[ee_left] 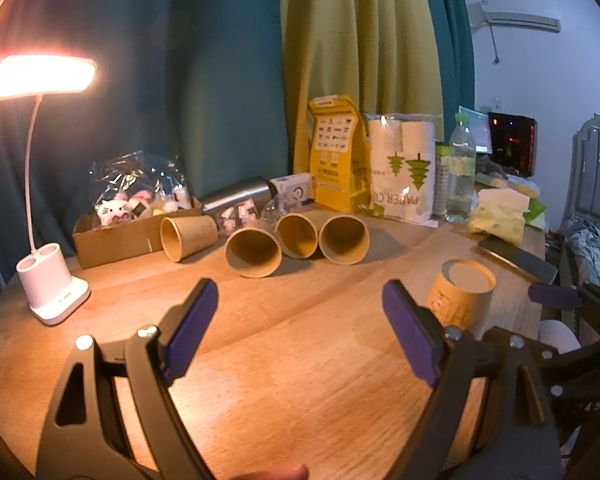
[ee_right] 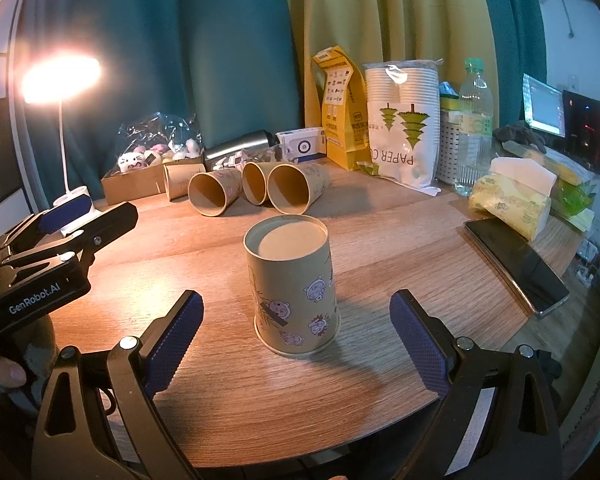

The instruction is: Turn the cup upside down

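A tan paper cup with cartoon prints stands upside down on the wooden table, its base facing up. It also shows at the right of the left wrist view. My right gripper is open, its blue pads a little short of the cup on either side, not touching it. My left gripper is open and empty over bare table, left of the cup. It shows from the side in the right wrist view. Several more cups lie on their sides at the back.
A lit white desk lamp stands at the left. A cardboard box of toys, a steel flask, a yellow bag, a pack of paper cups, a water bottle, tissues and a phone line the back and right.
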Motion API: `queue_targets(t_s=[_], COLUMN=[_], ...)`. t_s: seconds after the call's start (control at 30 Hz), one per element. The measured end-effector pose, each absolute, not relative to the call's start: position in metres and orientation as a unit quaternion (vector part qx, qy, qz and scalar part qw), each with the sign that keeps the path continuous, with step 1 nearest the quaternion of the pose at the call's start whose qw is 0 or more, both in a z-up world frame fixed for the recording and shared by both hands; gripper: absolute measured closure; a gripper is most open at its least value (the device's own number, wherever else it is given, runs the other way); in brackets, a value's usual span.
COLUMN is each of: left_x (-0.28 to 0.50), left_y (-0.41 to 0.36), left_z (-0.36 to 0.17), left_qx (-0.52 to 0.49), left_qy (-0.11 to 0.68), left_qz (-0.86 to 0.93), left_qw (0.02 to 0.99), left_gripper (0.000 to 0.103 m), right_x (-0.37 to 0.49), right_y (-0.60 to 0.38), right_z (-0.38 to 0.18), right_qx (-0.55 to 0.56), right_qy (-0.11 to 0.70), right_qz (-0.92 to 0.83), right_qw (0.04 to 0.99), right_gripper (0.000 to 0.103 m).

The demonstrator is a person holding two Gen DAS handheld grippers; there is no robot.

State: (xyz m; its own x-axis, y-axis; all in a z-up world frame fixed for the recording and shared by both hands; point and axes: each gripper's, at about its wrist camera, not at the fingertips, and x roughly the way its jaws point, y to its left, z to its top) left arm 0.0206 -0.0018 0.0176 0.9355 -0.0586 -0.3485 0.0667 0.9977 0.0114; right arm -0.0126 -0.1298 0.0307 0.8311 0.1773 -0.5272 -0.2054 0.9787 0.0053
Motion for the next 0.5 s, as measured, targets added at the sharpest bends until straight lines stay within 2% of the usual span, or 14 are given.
queue_targets(t_s=[0.5], left_x=[0.0140], left_y=[-0.0032], left_z=[0.0184], left_qx=[0.015], left_qy=[0.169], left_qz=[-0.025], left_qw=[0.985], left_gripper=[0.017], right_x=[-0.0122], right_y=[-0.1298], right_z=[0.0306], right_qx=[-0.026], right_qy=[0.273], right_qz=[0.100], right_qw=[0.956], right_gripper=[0.007])
